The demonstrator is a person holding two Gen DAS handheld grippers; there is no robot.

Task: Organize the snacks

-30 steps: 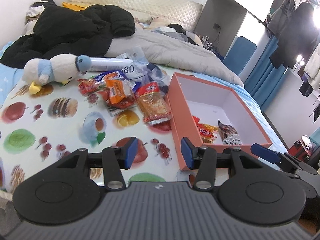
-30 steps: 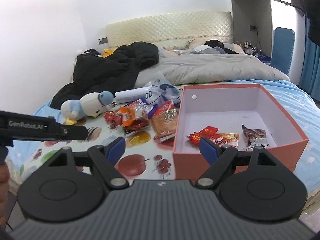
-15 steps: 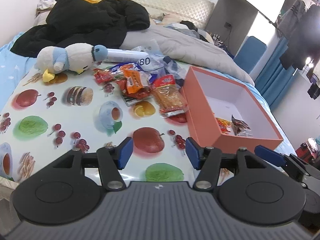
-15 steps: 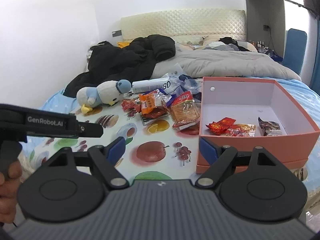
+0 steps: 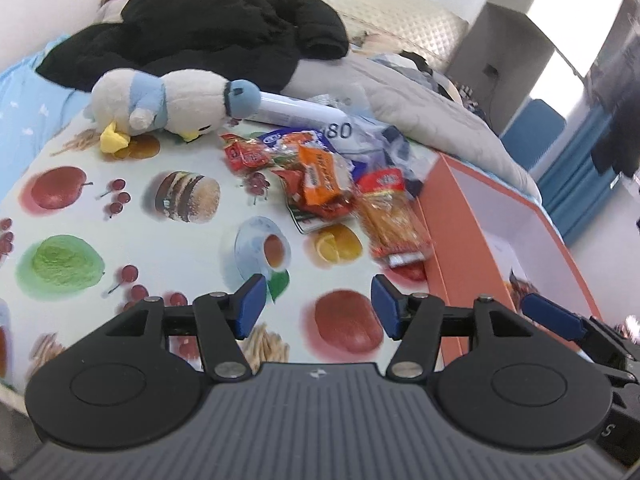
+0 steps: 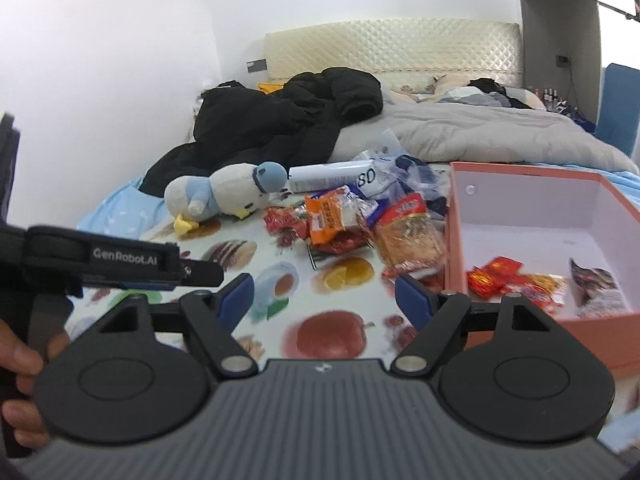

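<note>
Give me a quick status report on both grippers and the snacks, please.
Left hand-held gripper open, empty. Right hand-held gripper open, empty. Snack pile on mat beside orange box; few packets inside. Plush penguin near pile.

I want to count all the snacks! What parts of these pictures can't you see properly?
- Left wrist view: the orange cardboard box floor is mostly hidden by its near wall and the gripper's finger.
- Both views: the loose heap of shiny snack packets overlaps, so an exact count is unclear.
- Right wrist view: the white spray can label is too small.
- Packet lettering is blurred.
</note>
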